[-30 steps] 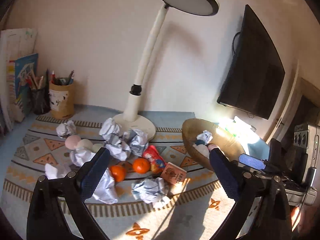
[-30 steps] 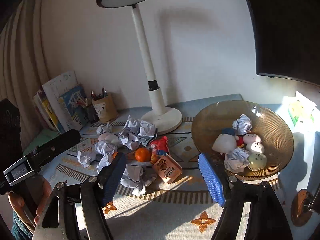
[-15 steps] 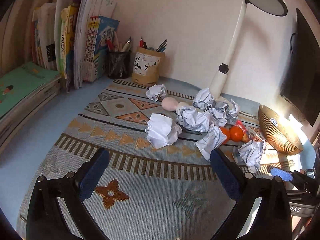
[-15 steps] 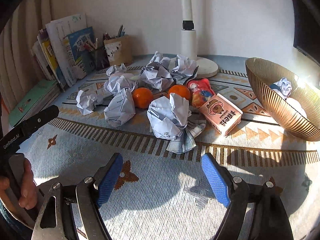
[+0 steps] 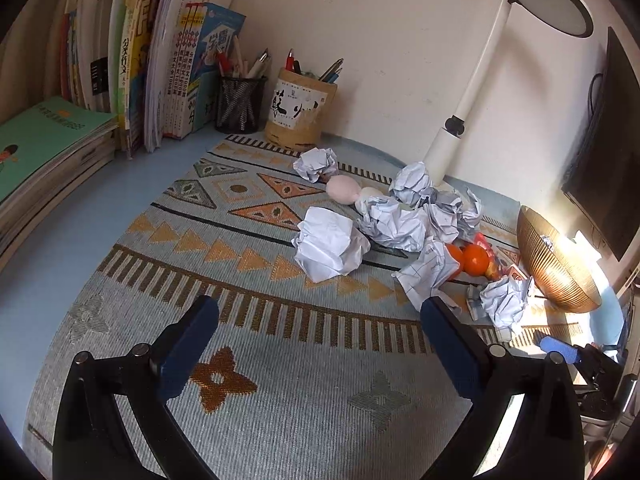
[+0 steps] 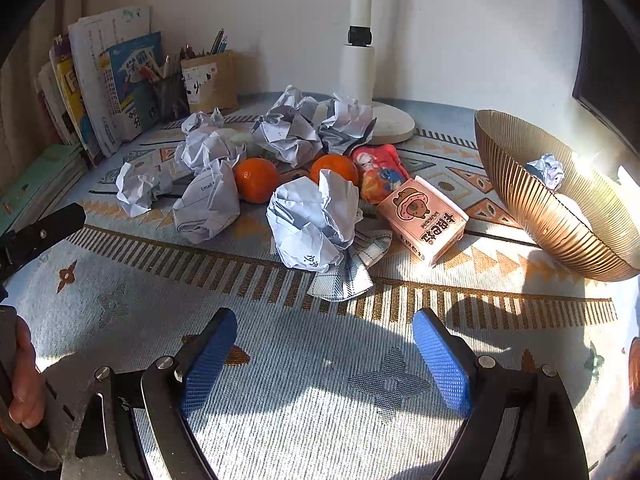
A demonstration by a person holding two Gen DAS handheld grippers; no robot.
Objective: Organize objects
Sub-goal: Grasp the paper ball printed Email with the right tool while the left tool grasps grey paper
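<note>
Sunlight falls across a counter covered by a pale blue woven mat with orange triangles point(image 6: 280, 360), backed by a white wall, upright books and a white desk lamp point(image 6: 362, 52). Over the last second I have swung both claws off the high view of the ribbed gold bowl point(image 6: 532, 200) and brought them low over the mat, so I judge another pick is starting. My left claw point(image 5: 316, 344) now faces the nearest crumpled white paper ball point(image 5: 328, 246), jaws spread wide and empty; my right claw point(image 6: 324, 360) is equally wide and empty, lined up on the big crumpled paper ball point(image 6: 316, 224) lying over a checked cloth. One paper wad point(image 6: 546, 170) already sits in the bowl; two oranges point(image 6: 256, 180), a red snack packet point(image 6: 378, 172) and more paper remain outside. A pink carton with a brown cartoon animal point(image 6: 424, 218) carries Chinese characters I cannot read upside down; one sheet shows "Email".
</note>
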